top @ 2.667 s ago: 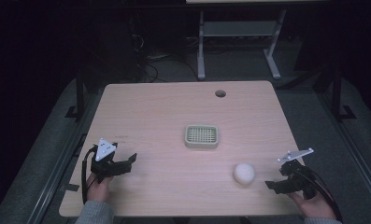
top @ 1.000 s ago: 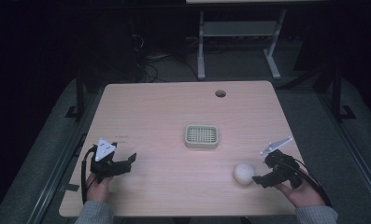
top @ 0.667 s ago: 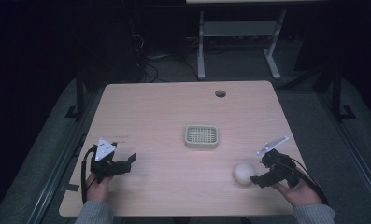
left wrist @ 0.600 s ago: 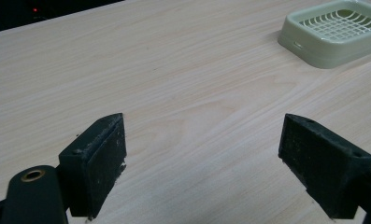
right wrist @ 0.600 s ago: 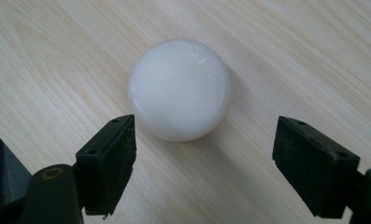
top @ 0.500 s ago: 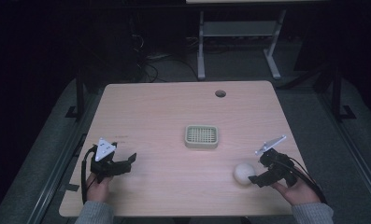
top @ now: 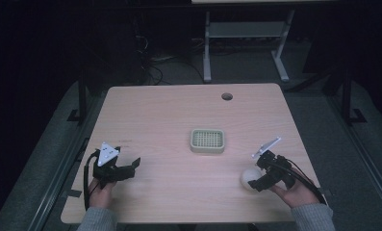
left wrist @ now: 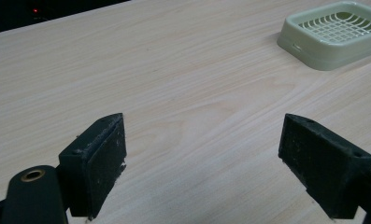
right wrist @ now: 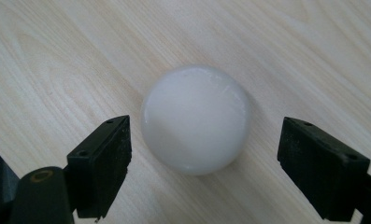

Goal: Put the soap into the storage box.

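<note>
Now, from the high view, the right gripper (top: 256, 179) has slid left across the table (top: 179, 120) to the white ball (top: 250, 178) near the right front edge, likely for a pick; its far jaw is hard to make out. The left gripper (top: 131, 166) stays spread, idle, with the green basket (left wrist: 337, 32) beyond. In the right gripper view the jaws bracket the ball, spread and not touching.

I see a light wood-grain table (top: 159, 120) with rounded corners and a round cable hole (top: 226, 96) near its far edge. Grey carpeted floor (top: 323, 110) surrounds it. Beyond stands a pale metal-framed stand (top: 244, 33) with cables (top: 155, 62) on the floor beside it. The room is dim; the far background is black.
</note>
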### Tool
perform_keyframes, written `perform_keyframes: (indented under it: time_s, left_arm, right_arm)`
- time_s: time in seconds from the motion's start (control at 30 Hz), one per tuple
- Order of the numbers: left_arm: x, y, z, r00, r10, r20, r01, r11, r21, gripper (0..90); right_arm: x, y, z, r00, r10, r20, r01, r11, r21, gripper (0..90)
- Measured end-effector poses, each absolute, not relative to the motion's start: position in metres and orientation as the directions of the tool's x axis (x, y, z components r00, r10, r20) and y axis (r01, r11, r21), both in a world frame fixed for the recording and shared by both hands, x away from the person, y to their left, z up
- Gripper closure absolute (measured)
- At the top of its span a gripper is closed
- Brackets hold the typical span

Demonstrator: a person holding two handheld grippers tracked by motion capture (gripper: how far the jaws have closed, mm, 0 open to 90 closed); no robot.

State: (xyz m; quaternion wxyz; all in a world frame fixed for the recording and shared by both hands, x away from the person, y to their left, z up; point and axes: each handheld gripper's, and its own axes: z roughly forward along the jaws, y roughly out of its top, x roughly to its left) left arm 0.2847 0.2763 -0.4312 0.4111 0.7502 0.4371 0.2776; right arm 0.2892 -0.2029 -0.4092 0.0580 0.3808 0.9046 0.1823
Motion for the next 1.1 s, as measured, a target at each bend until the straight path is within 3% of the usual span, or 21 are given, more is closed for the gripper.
perform_keyframes:
  time_s: [1.1]
  left_arm:
    - [0.285, 0.275, -0.431, 0.469, 0.881, 0.058, 0.424, -0.283, 0.860, 14.8]
  right_arm:
    - [0.305, -0.178, -0.437, -0.727, 0.686, 0.017, 0.670, 0.704, 0.237, 17.1]
